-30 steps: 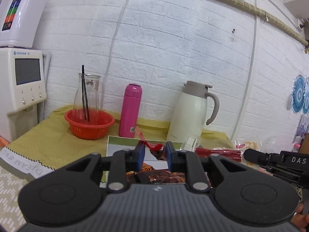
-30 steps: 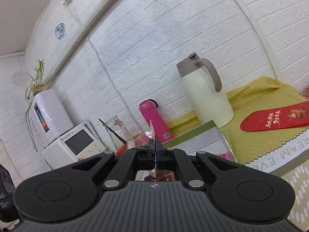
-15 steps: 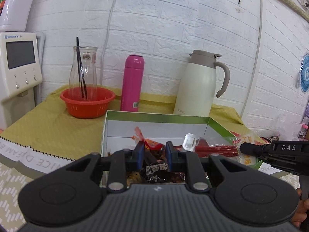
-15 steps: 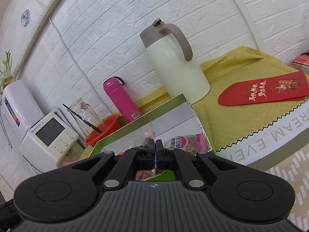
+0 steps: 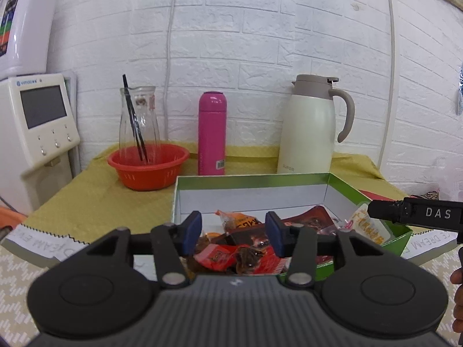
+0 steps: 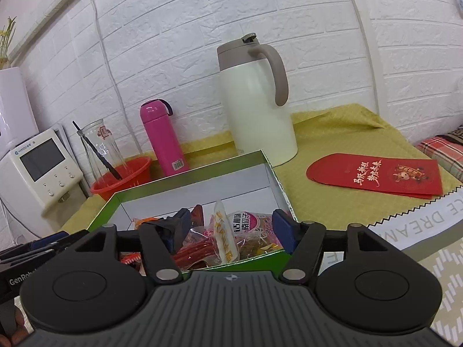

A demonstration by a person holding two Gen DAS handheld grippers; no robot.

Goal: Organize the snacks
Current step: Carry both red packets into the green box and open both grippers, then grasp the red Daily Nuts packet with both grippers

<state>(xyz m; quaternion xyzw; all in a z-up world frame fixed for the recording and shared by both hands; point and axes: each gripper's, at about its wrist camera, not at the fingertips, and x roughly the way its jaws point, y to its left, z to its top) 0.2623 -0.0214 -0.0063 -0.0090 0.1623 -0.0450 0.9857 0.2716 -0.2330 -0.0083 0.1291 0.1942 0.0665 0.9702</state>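
A green box with white inner walls [image 5: 251, 193] [image 6: 199, 190] sits on the yellow cloth and holds several snack packets. In the left wrist view a red packet [image 5: 231, 260] lies on the pile under my left gripper [image 5: 233, 232], which is open and empty over the box's near edge. In the right wrist view a pale packet [image 6: 222, 237] and a pink-labelled packet [image 6: 246, 225] lie in the box under my right gripper [image 6: 231, 232], also open and empty. The right gripper's side shows at the right of the left wrist view [image 5: 416, 212].
Behind the box stand a cream thermos jug [image 5: 312, 127] [image 6: 257, 104], a pink bottle [image 5: 212, 137] [image 6: 163, 138] and an orange basket holding a glass carafe [image 5: 147, 167] [image 6: 121, 179]. A white appliance [image 5: 37, 121] is at the left. Red envelopes [image 6: 376, 177] lie at the right.
Both grippers came down over the box and opened. The packets they held now lie in the box.
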